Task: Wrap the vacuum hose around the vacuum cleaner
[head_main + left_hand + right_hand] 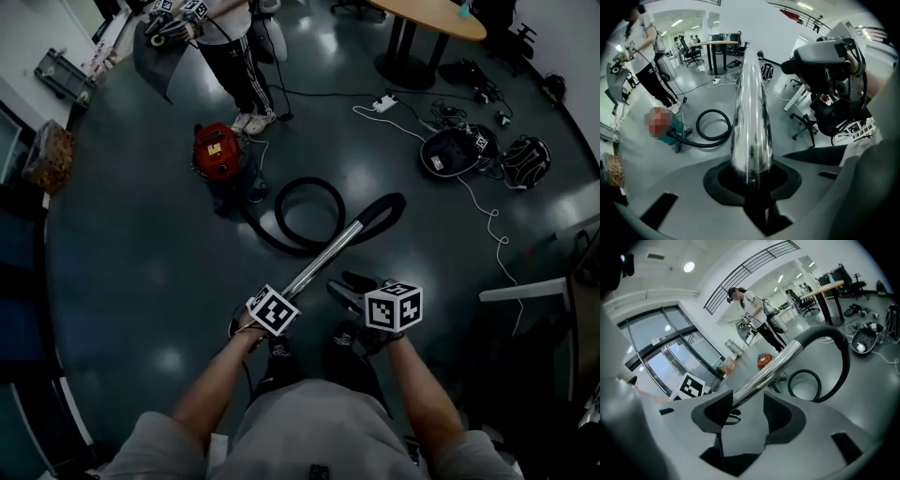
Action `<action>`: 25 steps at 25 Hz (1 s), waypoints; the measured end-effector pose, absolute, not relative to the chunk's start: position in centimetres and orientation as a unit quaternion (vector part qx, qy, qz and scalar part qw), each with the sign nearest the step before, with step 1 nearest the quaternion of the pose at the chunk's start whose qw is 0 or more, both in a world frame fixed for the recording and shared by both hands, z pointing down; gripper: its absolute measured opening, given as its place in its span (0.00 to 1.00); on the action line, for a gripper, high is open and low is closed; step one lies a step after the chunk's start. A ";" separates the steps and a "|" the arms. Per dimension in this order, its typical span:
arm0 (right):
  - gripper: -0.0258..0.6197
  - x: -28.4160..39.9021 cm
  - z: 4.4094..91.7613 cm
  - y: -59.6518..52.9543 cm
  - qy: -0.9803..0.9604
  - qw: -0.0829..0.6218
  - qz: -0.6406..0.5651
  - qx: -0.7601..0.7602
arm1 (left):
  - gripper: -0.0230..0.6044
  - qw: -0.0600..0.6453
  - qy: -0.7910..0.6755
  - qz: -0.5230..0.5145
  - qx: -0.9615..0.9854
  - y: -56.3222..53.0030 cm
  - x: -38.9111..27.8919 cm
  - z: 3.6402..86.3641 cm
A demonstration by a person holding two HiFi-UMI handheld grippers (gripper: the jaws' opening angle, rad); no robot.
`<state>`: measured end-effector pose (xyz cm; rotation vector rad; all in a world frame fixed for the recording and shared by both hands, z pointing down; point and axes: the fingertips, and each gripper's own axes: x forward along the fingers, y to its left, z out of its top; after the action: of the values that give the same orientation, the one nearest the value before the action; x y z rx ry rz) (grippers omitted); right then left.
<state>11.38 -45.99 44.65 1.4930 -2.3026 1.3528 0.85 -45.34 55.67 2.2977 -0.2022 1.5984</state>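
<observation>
Left gripper (752, 180): clamping the chrome tube (323, 258).
Right gripper (745, 416): jaws standing wide apart, gripping nothing.
Hose (386, 210): lying looped beside the vacuum cleaner (217, 150).

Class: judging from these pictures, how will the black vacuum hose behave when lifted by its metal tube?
Probably floppy: the hose lies in a loose loop, so it should sag and trail. The metal tube looks rigid and shiny, so it may slip in the left gripper. The hose's far end seems to join the vacuum cleaner, which may get tugged.
</observation>
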 end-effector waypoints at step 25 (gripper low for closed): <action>0.27 16.6 49.3 -58.7 -0.646 -0.162 0.564 0.488 | 0.19 0.218 -0.124 0.528 0.811 -46.5 10.7 54.6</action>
<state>16.58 -58.71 49.33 1.7166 -2.2691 1.9819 10.74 -46.52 54.64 2.2446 -0.3437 1.4627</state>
